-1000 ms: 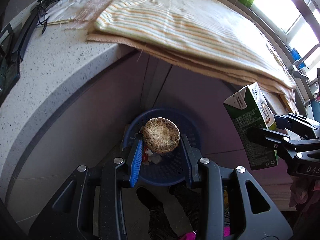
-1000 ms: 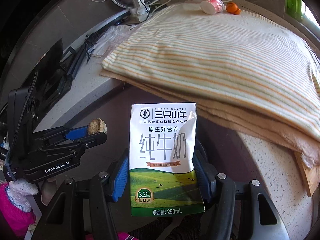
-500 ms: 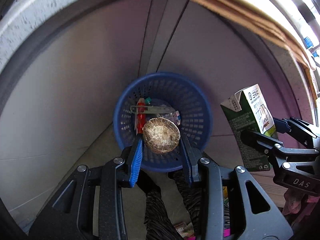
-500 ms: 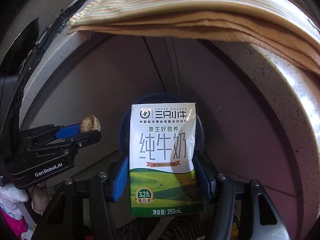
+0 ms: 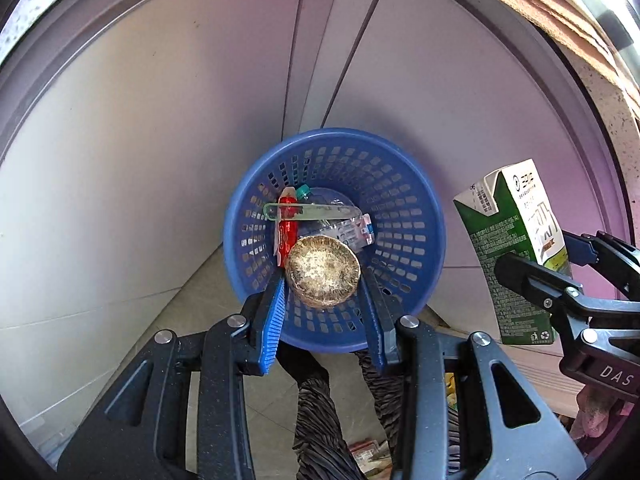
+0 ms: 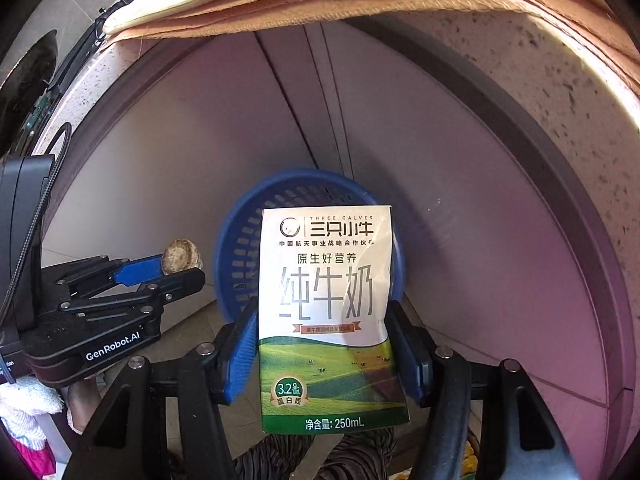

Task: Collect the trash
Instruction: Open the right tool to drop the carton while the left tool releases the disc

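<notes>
- Left wrist view looks steeply down on a blue perforated basket (image 5: 420,216) standing on pale floor tiles (image 5: 120,320), close against grey-lilac cabinet doors (image 5: 180,100).
- Wrappers and a red tube (image 5: 287,228) lie in its bottom.
- Left gripper (image 5: 323,280) is clenched on a round brown cake (image 5: 322,266) above the basket.
- Right gripper (image 6: 326,332) grasps a milk carton (image 6: 325,300) upright, just beside the basket.
- A speckled counter edge (image 6: 560,92) carries folded striped cloth (image 6: 320,4) overhead.
</notes>
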Demonstrator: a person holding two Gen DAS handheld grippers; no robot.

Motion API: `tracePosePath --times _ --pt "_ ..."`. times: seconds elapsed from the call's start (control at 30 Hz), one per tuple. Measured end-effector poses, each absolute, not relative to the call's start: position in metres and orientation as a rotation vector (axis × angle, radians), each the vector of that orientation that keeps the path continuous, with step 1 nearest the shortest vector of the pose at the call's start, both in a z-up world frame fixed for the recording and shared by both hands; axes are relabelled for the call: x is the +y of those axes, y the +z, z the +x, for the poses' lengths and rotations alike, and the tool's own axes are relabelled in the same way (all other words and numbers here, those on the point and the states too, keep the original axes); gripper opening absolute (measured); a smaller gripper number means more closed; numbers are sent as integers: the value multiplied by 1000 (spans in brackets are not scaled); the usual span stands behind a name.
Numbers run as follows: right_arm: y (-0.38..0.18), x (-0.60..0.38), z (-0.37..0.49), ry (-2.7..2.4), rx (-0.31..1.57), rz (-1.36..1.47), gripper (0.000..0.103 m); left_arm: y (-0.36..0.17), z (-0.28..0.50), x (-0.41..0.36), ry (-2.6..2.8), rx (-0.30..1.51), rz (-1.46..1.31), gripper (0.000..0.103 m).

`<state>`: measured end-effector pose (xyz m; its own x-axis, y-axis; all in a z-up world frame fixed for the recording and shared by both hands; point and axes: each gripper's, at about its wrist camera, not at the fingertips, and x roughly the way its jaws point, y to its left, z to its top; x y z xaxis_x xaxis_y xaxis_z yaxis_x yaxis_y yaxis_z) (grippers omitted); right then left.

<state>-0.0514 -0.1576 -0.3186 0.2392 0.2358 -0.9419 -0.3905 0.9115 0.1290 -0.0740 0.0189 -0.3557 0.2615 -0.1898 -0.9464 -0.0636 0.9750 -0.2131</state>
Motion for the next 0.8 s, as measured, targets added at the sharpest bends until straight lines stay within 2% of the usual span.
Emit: tracePosePath --times 0.37,0.4,0.47,0.53,0.8 --pt "-311 -161 -64 425 1230 -153 64 -348 -63 24 -59 1284 -200 36" --pt "-311 -161 -64 422 1226 -156 64 -347 -62 25 -59 1282 -199 38" --pt "-310 -160 -67 414 1223 -160 67 -343 -62 26 -53 1268 -192 55" --pt "-305 -160 -66 406 1217 -159 76 -339 -62 28 -47 1248 -189 60" --pt "-296 -162 -60 387 1210 -171 80 -333 -59 37 -32 1237 -187 61"
